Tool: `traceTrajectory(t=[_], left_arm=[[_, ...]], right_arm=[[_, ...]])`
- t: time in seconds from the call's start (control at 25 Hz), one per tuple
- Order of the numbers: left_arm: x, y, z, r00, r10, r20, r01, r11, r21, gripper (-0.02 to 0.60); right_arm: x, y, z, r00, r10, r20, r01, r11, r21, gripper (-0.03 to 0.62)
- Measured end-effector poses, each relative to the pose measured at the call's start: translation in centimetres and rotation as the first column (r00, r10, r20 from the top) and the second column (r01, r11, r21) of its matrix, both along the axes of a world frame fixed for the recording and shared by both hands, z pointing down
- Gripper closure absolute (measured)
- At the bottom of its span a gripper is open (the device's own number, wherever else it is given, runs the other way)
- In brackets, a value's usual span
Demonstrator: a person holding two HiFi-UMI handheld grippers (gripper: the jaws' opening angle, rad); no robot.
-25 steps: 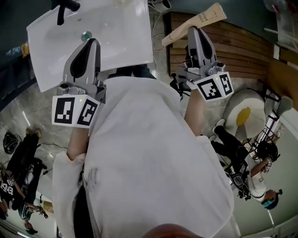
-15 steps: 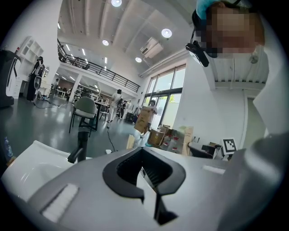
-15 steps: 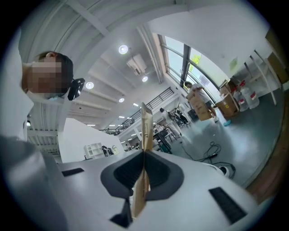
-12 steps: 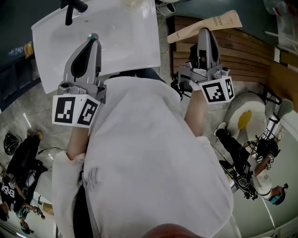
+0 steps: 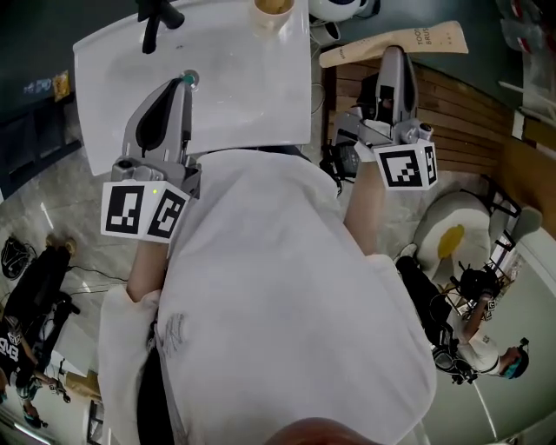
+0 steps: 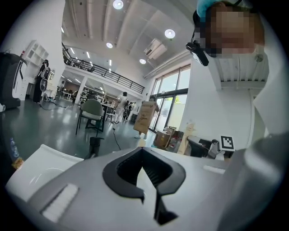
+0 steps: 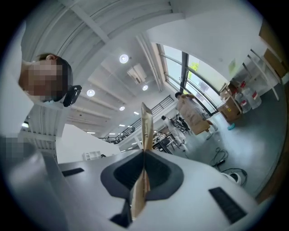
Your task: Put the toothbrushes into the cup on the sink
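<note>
The head view looks steeply down onto the sink (image 5: 243, 78). Both gripper views tilt upward from close behind their jaws, sharing the ceiling lights (image 6: 118, 4).

High white hall with round ceiling lights (image 6: 118, 4), mezzanine railing (image 6: 104, 72), tall windows (image 6: 171, 94), green chair (image 6: 92, 110) on glossy grey floor (image 6: 40, 128).

A flat tan kraft-paper toothbrush pack (image 5: 434, 37) with dark print lies roughly level, pinched near mid-length by the right gripper (image 5: 393, 54), just right of the white ceramic sink (image 5: 243, 96), whose back rim carries an upright beige cup (image 5: 273, 8).
</note>
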State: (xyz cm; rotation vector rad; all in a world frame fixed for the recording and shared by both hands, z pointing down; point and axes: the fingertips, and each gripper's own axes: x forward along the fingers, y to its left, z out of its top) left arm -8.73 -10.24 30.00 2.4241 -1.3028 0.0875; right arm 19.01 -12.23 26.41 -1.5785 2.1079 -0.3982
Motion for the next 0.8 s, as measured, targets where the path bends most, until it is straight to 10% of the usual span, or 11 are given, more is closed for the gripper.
traceTrajectory(t=[0.8], left_arm=[[-6.1,-2.6,1.2,0.982,-0.189,0.024,0.19,0.98,-0.053,0.584]], right_arm=[[-4.5,-11.0,0.5,0.995,-0.05,-0.091,0.052,0.998,0.026,0.579]])
